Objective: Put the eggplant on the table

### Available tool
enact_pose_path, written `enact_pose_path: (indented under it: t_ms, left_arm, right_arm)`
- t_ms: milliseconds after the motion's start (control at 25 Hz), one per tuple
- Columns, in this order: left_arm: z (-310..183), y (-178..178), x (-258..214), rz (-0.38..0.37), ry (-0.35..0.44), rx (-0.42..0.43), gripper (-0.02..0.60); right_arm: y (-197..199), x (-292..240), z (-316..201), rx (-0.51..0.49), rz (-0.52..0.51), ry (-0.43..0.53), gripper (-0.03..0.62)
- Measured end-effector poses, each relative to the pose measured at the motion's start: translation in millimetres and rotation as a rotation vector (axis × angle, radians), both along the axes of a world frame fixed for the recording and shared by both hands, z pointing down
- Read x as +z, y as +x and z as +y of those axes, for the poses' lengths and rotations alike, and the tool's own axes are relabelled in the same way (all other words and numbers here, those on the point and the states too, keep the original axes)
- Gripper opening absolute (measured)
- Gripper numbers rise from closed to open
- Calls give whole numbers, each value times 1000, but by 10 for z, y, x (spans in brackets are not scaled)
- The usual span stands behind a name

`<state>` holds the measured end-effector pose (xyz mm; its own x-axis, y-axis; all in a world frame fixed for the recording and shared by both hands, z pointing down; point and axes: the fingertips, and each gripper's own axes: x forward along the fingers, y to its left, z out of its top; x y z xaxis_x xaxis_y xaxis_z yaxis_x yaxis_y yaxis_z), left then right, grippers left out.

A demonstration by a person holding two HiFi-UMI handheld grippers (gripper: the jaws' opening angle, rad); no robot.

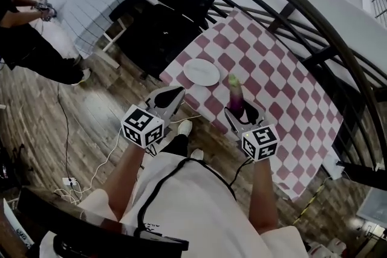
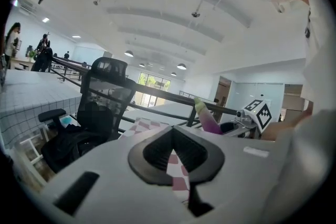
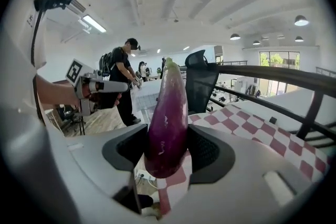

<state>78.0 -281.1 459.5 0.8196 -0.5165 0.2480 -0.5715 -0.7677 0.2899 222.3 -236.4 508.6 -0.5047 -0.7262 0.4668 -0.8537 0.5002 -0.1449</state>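
Right gripper (image 3: 167,153) clamped on an upright eggplant (image 3: 168,115).
Both jaws press the sides of the purple eggplant near its rounded lower end, and its narrow end points up. Beyond it are a table (image 3: 252,131) with a red-and-white checked cloth, a black office chair (image 3: 202,84) and a dark railing (image 3: 278,77). At left, a hand holds the left gripper (image 3: 123,86). A person (image 3: 123,78) wearing a backpack stands behind.
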Motion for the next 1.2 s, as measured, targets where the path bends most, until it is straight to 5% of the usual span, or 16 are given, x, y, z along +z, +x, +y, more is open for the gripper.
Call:
enact_pose_path:
  t_ms: [360, 760, 1200]
  left_arm:
    - [-602, -54, 579, -64, -69, 61, 6]
    - [-1027, -10, 1018, -128, -129, 114, 6]
    - [-1407, -105, 1159, -122, -167, 100, 6]
  right_arm:
    - [-252, 841, -725, -121, 188, -179, 245]
    - [-360, 1532, -1302, -350, 510, -286, 245]
    - [-468, 1826, -1685, -508, 643, -338, 245]
